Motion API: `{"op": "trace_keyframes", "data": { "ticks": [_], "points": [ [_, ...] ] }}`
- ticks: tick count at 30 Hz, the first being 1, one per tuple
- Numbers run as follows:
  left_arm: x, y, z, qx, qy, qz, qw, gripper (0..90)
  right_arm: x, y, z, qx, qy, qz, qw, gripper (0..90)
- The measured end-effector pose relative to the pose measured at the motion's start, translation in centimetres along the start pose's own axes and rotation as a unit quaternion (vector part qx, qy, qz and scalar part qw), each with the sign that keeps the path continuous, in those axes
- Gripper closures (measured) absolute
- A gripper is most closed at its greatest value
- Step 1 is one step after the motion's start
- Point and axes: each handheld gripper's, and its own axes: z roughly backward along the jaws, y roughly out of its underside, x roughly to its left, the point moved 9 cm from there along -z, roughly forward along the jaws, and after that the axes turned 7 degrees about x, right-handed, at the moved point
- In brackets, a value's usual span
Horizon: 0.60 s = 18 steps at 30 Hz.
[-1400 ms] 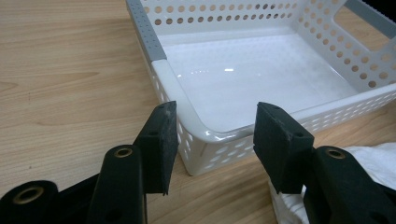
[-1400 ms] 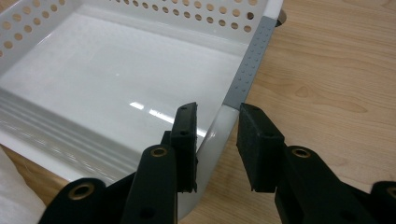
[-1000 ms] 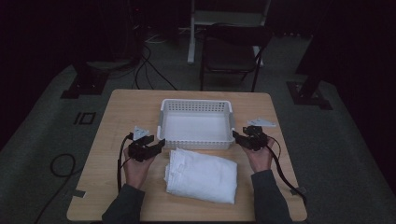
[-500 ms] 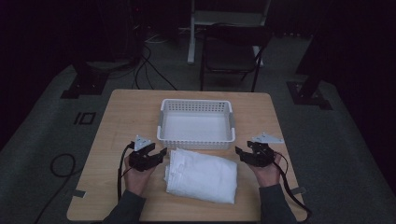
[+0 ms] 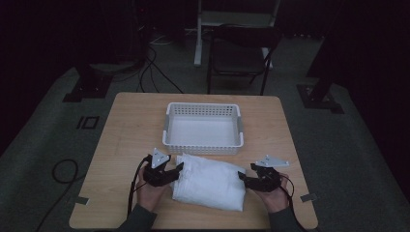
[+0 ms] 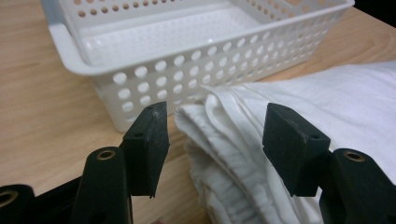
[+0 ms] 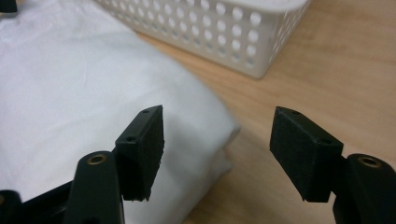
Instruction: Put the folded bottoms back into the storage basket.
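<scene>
- The light wooden worktop [image 5: 121, 145] stands in a dark room with a grey floor.
- Nearest the person, two hands hold the black grippers, one at each end of a folded white cloth [image 5: 210, 181].
- The left gripper [image 5: 178, 170] is at the cloth's left end. Its jaws have just been opening, and the folded edge sits between them with gaps on both sides, so nothing is squeezed.
- The right gripper [image 5: 243, 175] is at the cloth's right end. Its jaws have just been opening too, and they stand wide apart around the cloth's corner without pressing it.
- The cloth lies flat on the worktop, just in front of a white plastic basket with round holes [image 5: 203, 143].
- Farther back, a dark chair [image 5: 241, 53] stands on the floor beyond the worktop.
</scene>
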Motion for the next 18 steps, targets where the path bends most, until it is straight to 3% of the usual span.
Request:
{"op": "trace_keyframes", "data": {
  "ticks": [4, 10, 13, 18],
  "points": [
    [-0.5, 0.8, -0.1, 0.007, 0.011, 0.001, 0.9999, 39.7, 0.4, 1.1, -0.2, 0.005, -0.007, -0.005, 1.0, 35.0],
    [-0.9, 1.9, -0.3, 0.016, 0.017, 0.001, 0.9997, 40.0, 2.2, 2.6, -1.0, 0.034, -0.017, 0.025, 0.999, 39.0],
    [-0.7, 2.5, -0.6, 0.026, 0.017, 0.01, 0.9995, 40.1, 2.4, 2.8, -2.0, 0.051, -0.013, 0.031, 0.9981, 39.8],
    [-0.2, 3.0, -0.9, 0.027, 0.024, 0.016, 0.9992, 39.0, 2.0, 2.3, -3.3, 0.056, -0.007, 0.03, 0.998, 38.7]
  ]
}}
